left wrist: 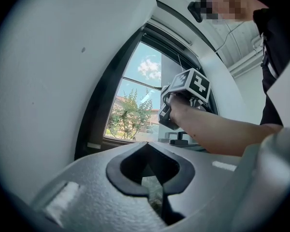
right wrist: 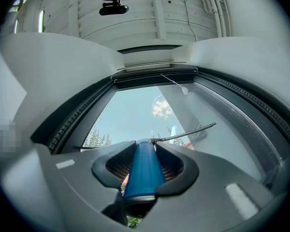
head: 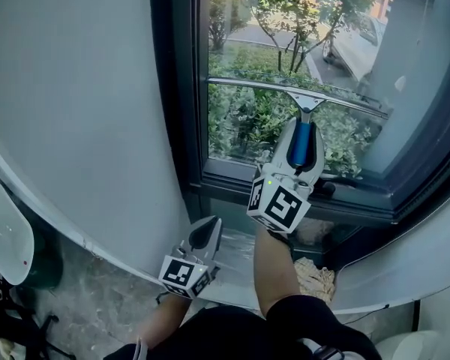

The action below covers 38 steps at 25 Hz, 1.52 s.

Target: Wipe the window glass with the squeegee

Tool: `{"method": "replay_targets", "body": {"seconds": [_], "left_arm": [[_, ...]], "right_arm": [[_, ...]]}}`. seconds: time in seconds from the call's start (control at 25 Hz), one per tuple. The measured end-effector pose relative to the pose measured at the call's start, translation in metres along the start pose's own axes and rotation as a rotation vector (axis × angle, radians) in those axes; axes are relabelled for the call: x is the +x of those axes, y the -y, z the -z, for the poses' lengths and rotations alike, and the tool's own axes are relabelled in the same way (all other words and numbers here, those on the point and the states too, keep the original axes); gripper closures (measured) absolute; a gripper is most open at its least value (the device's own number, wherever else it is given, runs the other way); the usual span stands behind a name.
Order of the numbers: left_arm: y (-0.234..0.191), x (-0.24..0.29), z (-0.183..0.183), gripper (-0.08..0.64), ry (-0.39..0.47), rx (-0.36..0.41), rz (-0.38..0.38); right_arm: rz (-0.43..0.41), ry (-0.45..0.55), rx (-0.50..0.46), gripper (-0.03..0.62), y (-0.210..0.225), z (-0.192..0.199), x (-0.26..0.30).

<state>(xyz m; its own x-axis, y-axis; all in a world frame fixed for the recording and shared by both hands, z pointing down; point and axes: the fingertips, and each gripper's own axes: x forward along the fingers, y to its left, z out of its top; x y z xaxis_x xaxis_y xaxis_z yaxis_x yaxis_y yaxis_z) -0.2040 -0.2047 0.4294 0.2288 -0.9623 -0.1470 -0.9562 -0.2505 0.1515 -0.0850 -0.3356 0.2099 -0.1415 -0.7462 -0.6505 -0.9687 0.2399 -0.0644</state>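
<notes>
To your left is the pale wall (head: 75,88). Low beside it you hold the left gripper (head: 205,235) below the sill, well apart from the glass. Its own view shows the jaws brought together, with only a thin slit between them and nothing held in it. Next comes the dark frame (head: 176,88), running up the left edge of the window and along its bottom. The glass (head: 247,43) fills the opening, and through it you see green shrubs, trees and a parked car. Your right arm reaches up from the bottom of the head view to the right gripper (head: 304,147), which you raise in front of the lower part of the pane. Its jaws are clamped on the blue handle (right wrist: 144,170) of the squeegee (head: 306,105), and the handle runs straight along between them towards the window. The blade (head: 247,85) crosses the lower half of the glass in a long thin line. It starts near the left frame and slants slightly down to the right, and it seems to lie against the pane. Just right of the right gripper a black latch (head: 327,189) sits on the bottom frame. Farther right the frame curves away beside another pale wall panel.
</notes>
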Motion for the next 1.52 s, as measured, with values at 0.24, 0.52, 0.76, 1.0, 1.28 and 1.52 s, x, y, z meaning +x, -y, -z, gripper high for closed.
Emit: {"method": "replay_targets", "body": {"seconds": [0.24, 0.52, 0.76, 1.0, 1.28, 1.52], "left_arm": [[0.0, -0.001, 0.004, 0.558, 0.0, 0.004, -0.014], [0.008, -0.002, -0.004, 0.558, -0.012, 0.038, 0.01], [0.006, -0.004, -0.009, 0.558, -0.013, 0.037, 0.02], [0.002, -0.007, 0.002, 0.558, -0.019, 0.037, 0.042], [0.004, -0.009, 0.005, 0.558, -0.028, 0.014, 0.062], [0.003, -0.01, 0.008, 0.558, -0.023, 0.009, 0.063]], "right_arm": [[-0.007, -0.025, 0.002, 0.459, 0.0, 0.007, -0.006], [-0.008, -0.072, 0.042, 0.459, 0.002, 0.029, -0.012], [-0.013, -0.096, 0.052, 0.459, 0.001, 0.037, -0.016], [-0.01, -0.107, 0.044, 0.46, 0.002, 0.039, -0.023], [-0.005, -0.138, 0.052, 0.46, 0.002, 0.048, -0.031], [-0.015, -0.153, 0.042, 0.46, 0.004, 0.051, -0.036]]}}
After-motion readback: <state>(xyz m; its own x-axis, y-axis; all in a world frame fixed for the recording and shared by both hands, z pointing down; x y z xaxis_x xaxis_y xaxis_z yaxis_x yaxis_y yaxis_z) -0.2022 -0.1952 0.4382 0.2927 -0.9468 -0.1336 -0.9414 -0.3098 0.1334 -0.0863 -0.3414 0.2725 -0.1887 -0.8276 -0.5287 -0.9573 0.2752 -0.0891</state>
